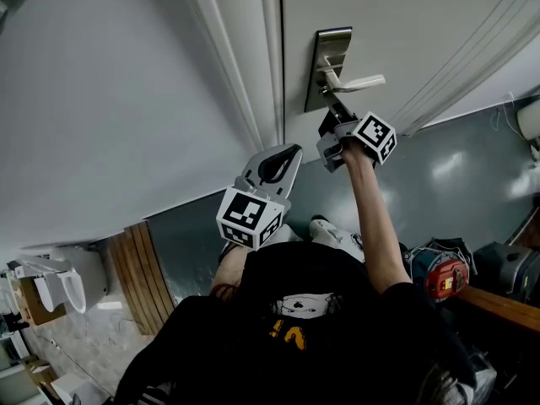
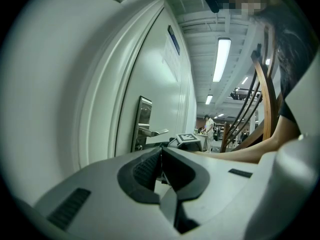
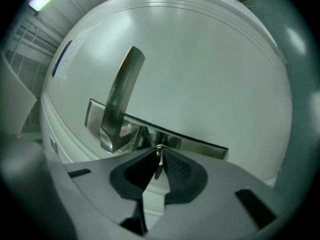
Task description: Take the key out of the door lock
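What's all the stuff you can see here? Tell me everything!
door: one, white, top of head view
lock plate: one, silver, on the door
door handle: one, silver, on the lock plate
key: one, silver, by the lock plate
wooden slats: several, brown, lower left
red object: one, red and black, lower right
ceiling lights: several, white, overhead
left hand-held gripper: one, grey, shut, empty
right hand-held gripper: one, grey, shut on the key
arm: one, reaching to the door
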Motion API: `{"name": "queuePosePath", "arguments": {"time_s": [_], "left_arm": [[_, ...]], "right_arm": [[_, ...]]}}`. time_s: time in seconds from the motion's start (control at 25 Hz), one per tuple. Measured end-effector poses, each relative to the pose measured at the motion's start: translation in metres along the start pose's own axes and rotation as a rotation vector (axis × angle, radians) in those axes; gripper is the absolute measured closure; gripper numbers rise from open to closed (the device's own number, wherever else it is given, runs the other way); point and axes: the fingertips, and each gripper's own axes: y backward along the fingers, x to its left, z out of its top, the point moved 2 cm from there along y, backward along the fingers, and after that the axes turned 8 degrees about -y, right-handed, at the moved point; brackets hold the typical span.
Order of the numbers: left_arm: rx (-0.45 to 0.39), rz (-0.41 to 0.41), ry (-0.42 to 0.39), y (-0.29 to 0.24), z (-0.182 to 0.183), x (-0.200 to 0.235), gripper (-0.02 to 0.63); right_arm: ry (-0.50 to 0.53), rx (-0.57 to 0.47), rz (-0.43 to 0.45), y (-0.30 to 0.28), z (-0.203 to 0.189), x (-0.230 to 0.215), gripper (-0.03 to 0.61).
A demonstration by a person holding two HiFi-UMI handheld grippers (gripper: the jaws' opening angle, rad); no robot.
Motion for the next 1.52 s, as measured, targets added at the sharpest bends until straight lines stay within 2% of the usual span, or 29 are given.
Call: {"name": "queuePosePath", "arguments": {"time_s": [0.32, 0.92, 1.2, 1.52], "left_arm": [[0.003, -0.012, 0.002, 0.004, -0.004, -0.004, 0.601], [0.000, -0.022, 0.000, 0.005, -0.004, 0.007, 0.601], [0.001, -0.044, 0.013, 0.000, -0.006, 0.014, 0.601], [0.016, -0.106, 0.048, -0.001, -0.017, 0.003, 0.601]], "right_arm": [[-0.147, -0.055, 0.031, 0.004, 0.000, -0.005, 0.552], [-0.273, -0.109, 0.026, 0.014, -0.002, -0.011, 0.557], [-0.256, -0.103, 0.048, 0.035, -0.010, -0.005, 0.557], [-0.199, -0.128, 0.024, 0.067, -0.013, -0.002, 0.557]]}}
